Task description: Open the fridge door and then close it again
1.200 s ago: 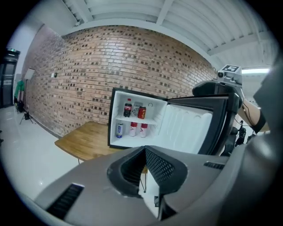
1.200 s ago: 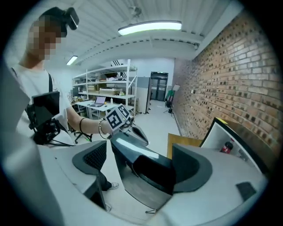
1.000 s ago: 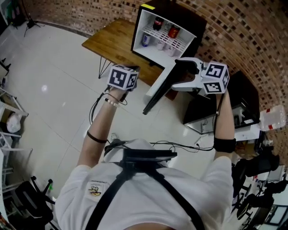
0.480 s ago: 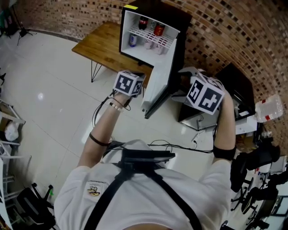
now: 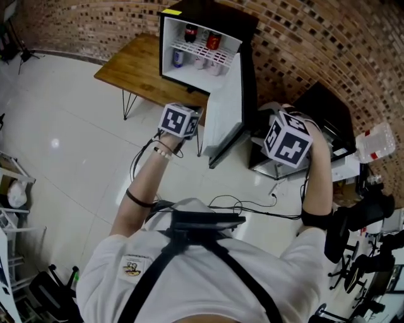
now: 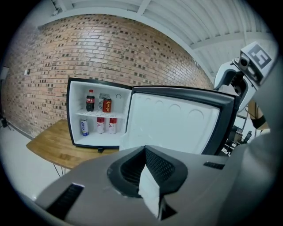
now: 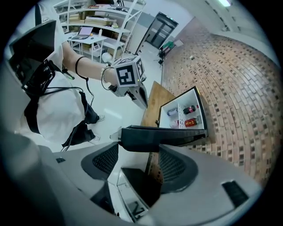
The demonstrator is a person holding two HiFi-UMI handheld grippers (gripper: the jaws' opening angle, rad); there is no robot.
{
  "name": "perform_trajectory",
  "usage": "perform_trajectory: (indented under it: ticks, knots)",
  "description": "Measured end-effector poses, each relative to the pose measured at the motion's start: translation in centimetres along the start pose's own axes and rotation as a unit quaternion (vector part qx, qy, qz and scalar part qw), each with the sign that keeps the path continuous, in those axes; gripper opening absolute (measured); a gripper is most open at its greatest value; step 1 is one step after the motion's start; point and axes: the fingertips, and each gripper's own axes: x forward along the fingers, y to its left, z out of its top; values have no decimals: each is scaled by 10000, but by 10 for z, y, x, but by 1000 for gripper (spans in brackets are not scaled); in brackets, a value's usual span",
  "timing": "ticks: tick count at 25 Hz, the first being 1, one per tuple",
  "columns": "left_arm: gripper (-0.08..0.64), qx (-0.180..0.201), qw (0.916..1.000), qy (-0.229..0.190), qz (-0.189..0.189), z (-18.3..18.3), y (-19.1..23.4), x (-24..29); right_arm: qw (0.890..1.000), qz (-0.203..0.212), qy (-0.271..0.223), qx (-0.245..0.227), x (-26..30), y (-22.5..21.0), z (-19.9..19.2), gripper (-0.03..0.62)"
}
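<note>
One table (image 5: 136, 66) bore one fridge (image 5: 214, 11) with five drinks (image 5: 190, 33); left gripper (image 5: 194, 120) jaws met empty, right gripper (image 7: 150, 152) jaws, just closing, loosely straddled its door (image 5: 226, 113).

White short-sleeved T-shirt (image 5: 189, 281); small round logo patch (image 5: 133, 267) on the left chest. Black harness straps (image 5: 165, 258) run in a V down from a black chest mount (image 5: 205, 221). Thin black cables (image 5: 252, 204) loop out from the mount. Narrow black band (image 5: 136, 199) on the left forearm, wider black band (image 5: 314, 218) near the right elbow, bead bracelet (image 5: 161, 146) at the left wrist. Left gripper (image 6: 149, 196) and right gripper (image 7: 142, 174): grey moulded shells, black mesh-textured insets. Left marker cube (image 5: 178, 120) and right marker cube (image 5: 287, 140): white, with black squares.
</note>
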Motion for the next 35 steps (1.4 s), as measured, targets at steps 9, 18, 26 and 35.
perform_trajectory:
  ticks: [9,18,26,35]
  knots:
    - [2,196,9996,-194,18,20,-5,-9,9982,-316,49,-507,-44,-17,31,311]
    - [2,147,9980,-389,477,25,34,-38,9867,-1212,4,-1080,5,-61,114,21]
    - [2,-67,9929,-695,965,24,89,-81,9854,-1264,-1135,-144,47,-55,214,21]
    - [2,-344,9837,-953,1483,-8,144,-123,9371,-1576,-2369,2022,105,-60,242,21]
